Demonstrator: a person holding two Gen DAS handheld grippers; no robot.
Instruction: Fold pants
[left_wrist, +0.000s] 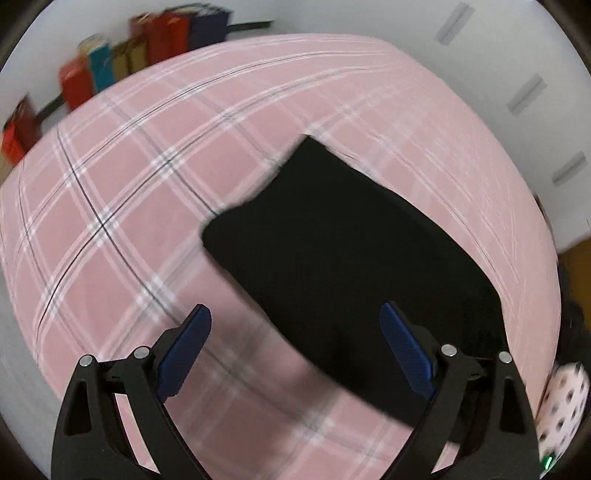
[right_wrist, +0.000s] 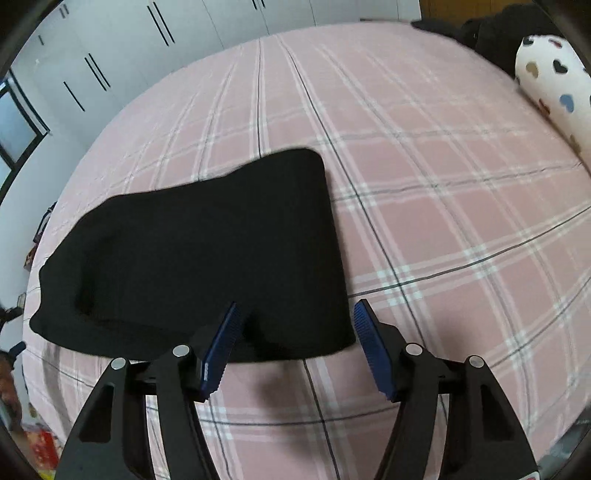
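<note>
Black pants (left_wrist: 343, 254) lie folded into a compact slab on the pink plaid bedsheet (left_wrist: 147, 192). My left gripper (left_wrist: 295, 317) hovers open over the near edge of the pants, blue pads wide apart, nothing pinched between them. In the right wrist view the same black pants (right_wrist: 207, 251) stretch from the middle to the left. My right gripper (right_wrist: 295, 314) stands open above their near right corner; cloth shows through the gap but neither pad presses on it.
A row of books (left_wrist: 122, 59) lines the far edge of the bed. A white pillow with heart prints (right_wrist: 554, 85) and dark clothing (right_wrist: 491, 29) lie at the bed's far right. White wardrobe doors (right_wrist: 122, 48) stand behind. The pink bedsheet (right_wrist: 461, 221) is bare to the right.
</note>
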